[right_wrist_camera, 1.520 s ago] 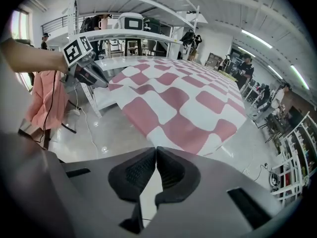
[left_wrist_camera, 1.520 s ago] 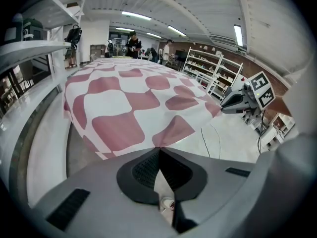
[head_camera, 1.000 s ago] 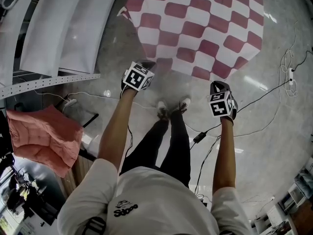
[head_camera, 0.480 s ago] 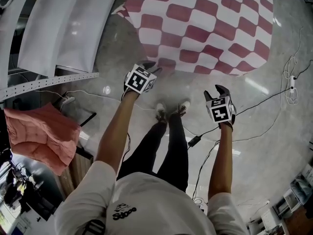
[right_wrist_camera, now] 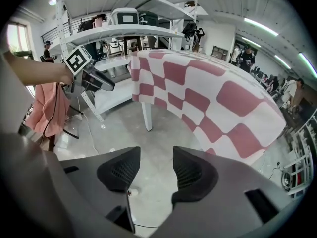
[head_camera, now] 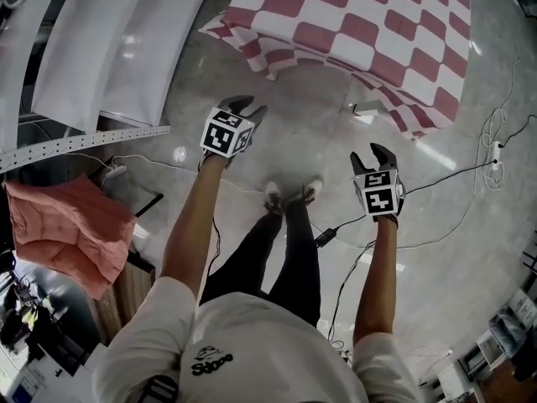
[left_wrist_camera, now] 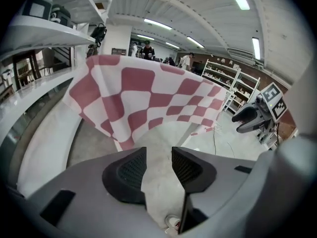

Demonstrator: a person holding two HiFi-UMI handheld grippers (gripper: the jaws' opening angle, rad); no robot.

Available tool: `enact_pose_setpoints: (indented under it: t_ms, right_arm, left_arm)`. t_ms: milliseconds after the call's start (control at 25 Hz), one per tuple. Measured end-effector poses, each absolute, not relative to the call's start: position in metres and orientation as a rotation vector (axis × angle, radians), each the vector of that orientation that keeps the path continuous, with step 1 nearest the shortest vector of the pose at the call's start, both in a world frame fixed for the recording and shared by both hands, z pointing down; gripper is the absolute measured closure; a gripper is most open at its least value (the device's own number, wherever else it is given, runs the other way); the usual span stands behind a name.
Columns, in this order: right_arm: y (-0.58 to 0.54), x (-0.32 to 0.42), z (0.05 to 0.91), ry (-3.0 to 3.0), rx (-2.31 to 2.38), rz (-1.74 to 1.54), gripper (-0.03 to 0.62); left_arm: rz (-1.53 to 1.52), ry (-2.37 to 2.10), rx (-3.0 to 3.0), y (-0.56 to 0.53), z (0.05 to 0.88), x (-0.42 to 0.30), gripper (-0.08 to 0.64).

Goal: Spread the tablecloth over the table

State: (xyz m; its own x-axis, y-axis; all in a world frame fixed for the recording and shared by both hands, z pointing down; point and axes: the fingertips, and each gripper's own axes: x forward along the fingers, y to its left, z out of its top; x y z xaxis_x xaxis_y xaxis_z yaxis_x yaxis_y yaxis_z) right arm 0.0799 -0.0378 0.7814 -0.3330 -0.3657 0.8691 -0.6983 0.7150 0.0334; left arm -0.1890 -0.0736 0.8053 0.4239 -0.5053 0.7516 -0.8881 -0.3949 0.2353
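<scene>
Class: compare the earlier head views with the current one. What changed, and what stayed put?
The left claw and right claw have just been opening, letting go of the checkered tablecloth, whose near edge dropped back away from them; nothing is between their jaws. The pink cloth and the person's feet stayed put.

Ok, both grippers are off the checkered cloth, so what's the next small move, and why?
Probably bring the left gripper to the folded near-left corner of the tablecloth and tug it flat. Both the left and the right gripper have jaws that have just been opening, with nothing between them. The cloth lies over the table, but its near edge looks rumpled and uneven.
</scene>
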Motion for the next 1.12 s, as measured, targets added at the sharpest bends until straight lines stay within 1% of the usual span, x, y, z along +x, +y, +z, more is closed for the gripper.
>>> enact_pose_setpoints:
  t_ms: [240, 440, 560, 640, 760, 1120]
  right_arm:
    - [-0.078, 0.067, 0.711, -2.004, 0.957, 0.389, 0.393]
    - [-0.102, 0.053, 0.638, -2.060, 1.076, 0.333, 0.437]
    - [-0.111, 0.046, 0.597, -2.095, 1.149, 0.287, 0.480]
    - [-0.116, 0.042, 0.568, -2.115, 1.214, 0.259, 0.525]
    - [-0.120, 0.036, 0.522, -2.154, 1.287, 0.220, 0.555]
    - [-0.116, 0.021, 0.401, -2.278, 1.373, 0.072, 0.568]
  left_arm:
    - [0.706, -1.283, 2.043, -0.103, 0.750, -0.221, 0.410]
    - [0.630, -1.327, 2.078, -0.116, 0.692, -0.234, 0.441]
    - [0.587, -1.330, 2.129, -0.114, 0.652, -0.230, 0.486]
    - [0.558, -1.343, 2.173, -0.113, 0.624, -0.228, 0.509]
    - [0.497, -1.356, 2.243, -0.113, 0.580, -0.224, 0.519]
    - [0.392, -1.430, 2.477, -0.114, 0.442, -0.219, 0.526]
